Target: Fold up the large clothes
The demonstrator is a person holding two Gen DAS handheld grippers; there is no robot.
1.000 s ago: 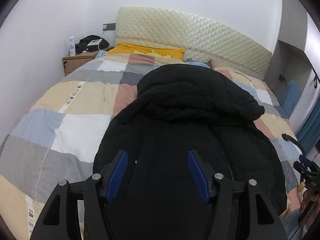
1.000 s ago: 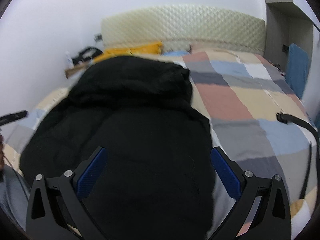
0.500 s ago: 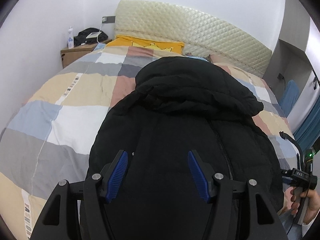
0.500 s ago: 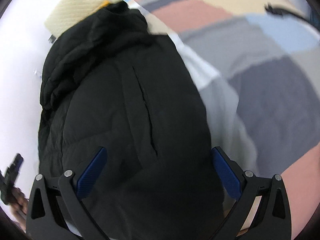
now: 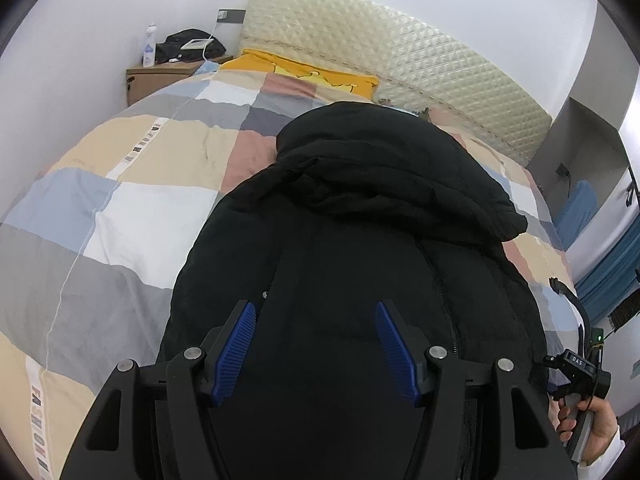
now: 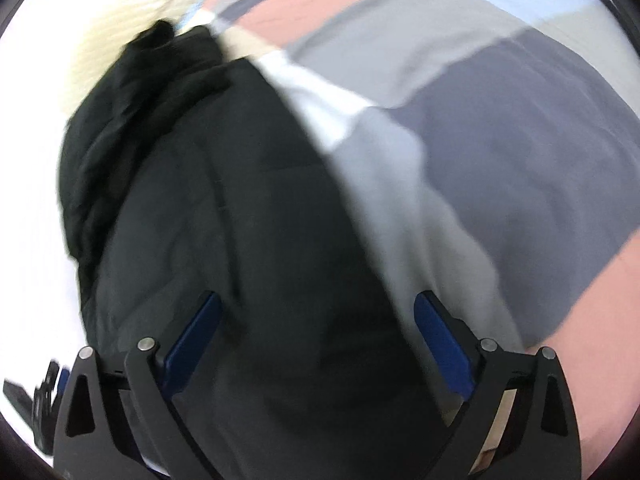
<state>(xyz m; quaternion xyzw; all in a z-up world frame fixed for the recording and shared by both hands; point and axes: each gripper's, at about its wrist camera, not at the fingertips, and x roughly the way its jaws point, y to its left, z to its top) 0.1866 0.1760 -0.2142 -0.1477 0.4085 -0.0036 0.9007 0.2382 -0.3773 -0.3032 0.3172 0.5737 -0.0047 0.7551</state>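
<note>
A large black hooded padded jacket [image 5: 360, 240] lies lengthwise on the bed, hood toward the headboard, zip up. My left gripper [image 5: 312, 312] is open above its lower part, jaws apart with nothing between them. In the blurred right wrist view the same jacket [image 6: 224, 216] fills the left half. My right gripper [image 6: 316, 304] is open wide, close over the jacket's lower right edge. The right gripper's handle, in a hand, shows in the left wrist view [image 5: 580, 376].
The bed carries a patchwork quilt [image 5: 120, 208] of grey, blue, beige and pink. A yellow pillow [image 5: 304, 72] and a padded headboard [image 5: 392, 64] are at the far end. A wooden nightstand [image 5: 160, 80] with a bottle stands far left. A blue curtain [image 5: 612, 272] hangs right.
The right gripper has dropped and tilted down toward the jacket's lower right edge. The left gripper has shifted only a little over the jacket. Both have stayed open.
</note>
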